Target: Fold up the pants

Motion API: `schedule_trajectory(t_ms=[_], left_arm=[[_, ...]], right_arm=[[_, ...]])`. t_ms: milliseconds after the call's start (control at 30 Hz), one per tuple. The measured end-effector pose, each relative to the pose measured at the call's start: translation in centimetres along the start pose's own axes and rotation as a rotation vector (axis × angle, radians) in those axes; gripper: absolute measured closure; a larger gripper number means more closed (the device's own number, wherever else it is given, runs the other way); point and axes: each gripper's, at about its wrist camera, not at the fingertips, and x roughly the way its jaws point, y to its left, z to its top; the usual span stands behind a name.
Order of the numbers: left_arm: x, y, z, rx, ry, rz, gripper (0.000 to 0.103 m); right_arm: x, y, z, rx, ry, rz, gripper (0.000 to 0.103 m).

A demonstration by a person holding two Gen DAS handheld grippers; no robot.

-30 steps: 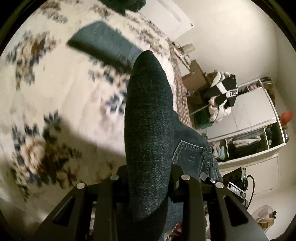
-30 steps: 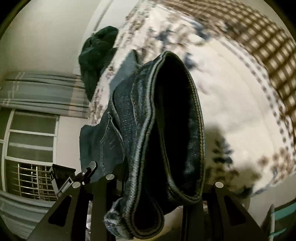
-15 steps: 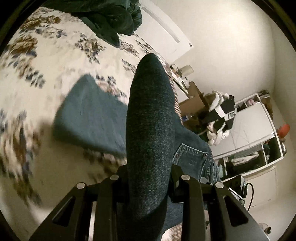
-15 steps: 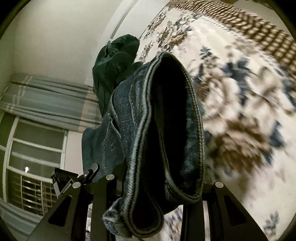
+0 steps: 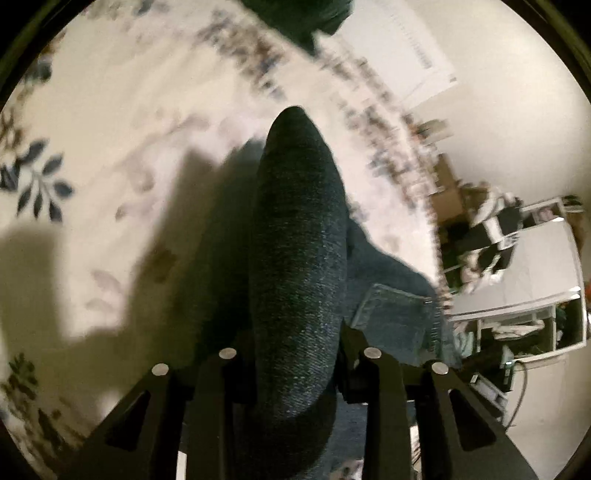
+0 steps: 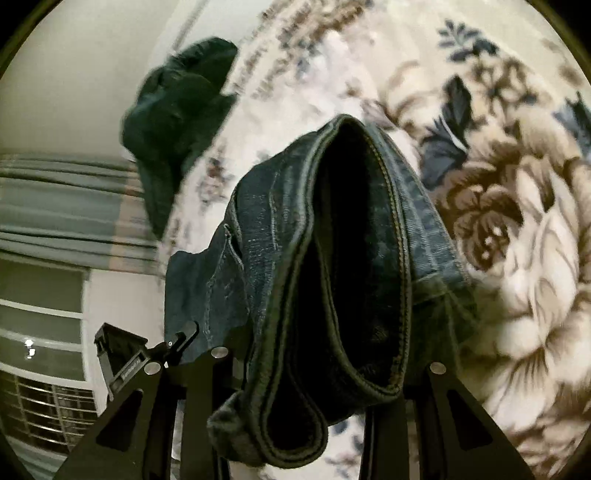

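Observation:
The dark blue jeans (image 5: 295,280) are held by both grippers over a floral bedspread (image 5: 110,155). My left gripper (image 5: 295,373) is shut on a rounded fold of a pant leg; a back pocket (image 5: 399,317) shows to its right. My right gripper (image 6: 314,387) is shut on the jeans' waistband (image 6: 351,280), which gapes open toward the camera. The lower leg end is hidden under the held fold in the left wrist view. The bedspread (image 6: 517,229) lies close below in the right wrist view.
A dark green garment (image 6: 177,110) lies heaped at the far side of the bed, also in the left wrist view (image 5: 295,18). A white shelf unit with clothes (image 5: 517,280) stands right of the bed. A window with curtains (image 6: 55,206) is at left.
Both grippers have swung down toward the bedspread with the jeans. The loose leg end seen on the bed earlier is now hidden under the held fold.

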Motion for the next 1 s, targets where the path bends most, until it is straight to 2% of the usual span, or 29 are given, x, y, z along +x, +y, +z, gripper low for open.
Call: schedule_trajectory(t_ms=[33,67,100,167,233,300,333,367,433,533,600,700,1000], left_arm=[[0.1,0.1,-0.1,0.007,0.0,0.011,0.067],[-0.1,-0.2,-0.3,0.034,-0.002,0.039,0.065],[-0.5,-0.7,-0.5,0.053,-0.003,0.064,0.062],[-1.4,-2.3,-1.2,0.107,-0.008,0.16,0.059],[-1.9,-3.6,-1.8,0.153,0.001,0.271,0.048],[-2.7,-4.9,-2.6,0.199,-0.015,0.345,0.041],[-3.3,-5.9,-3.2,0.239,-0.028,0.399,0.031],[-3.7,-6.6,-3.6,0.269,-0.038,0.443,0.026],[-4.6,-7.2,-4.1,0.305,-0.058,0.493,0.018],[-6.3,-8.6,-5.7,0.338,-0.078,0.549,0.017],[-7.5,-9.5,-6.6,0.348,-0.096,0.57,0.017],[-8.8,-10.7,-7.4,0.359,-0.125,0.594,0.017],[-16.3,-16.8,-13.1,0.395,-0.252,0.618,0.017]], right_arm=[[0.3,-0.1,0.1,-0.001,0.008,-0.005,0.064],[0.3,-0.1,0.2,-0.006,0.018,-0.019,0.057],[0.3,0.1,0.3,-0.023,0.025,-0.058,0.054],[-0.2,0.7,0.3,-0.051,0.028,-0.115,0.051],[-1.0,1.5,0.3,-0.077,0.026,-0.188,0.047],[-2.0,2.6,0.1,-0.109,0.013,-0.257,0.037],[-2.3,3.1,0.1,-0.124,0.005,-0.291,0.027],[-2.8,3.7,-0.1,-0.143,-0.007,-0.329,0.017],[-4.1,5.1,-1.0,-0.193,-0.037,-0.397,0.008],[-5.9,7.8,-2.7,-0.261,-0.083,-0.497,0.006],[-7.2,9.5,-4.2,-0.305,-0.119,-0.556,0.0],[-9.8,12.0,-6.7,-0.38,-0.19,-0.624,0.0],[-18.9,18.3,-14.1,-0.492,-0.304,-0.648,0.0]])
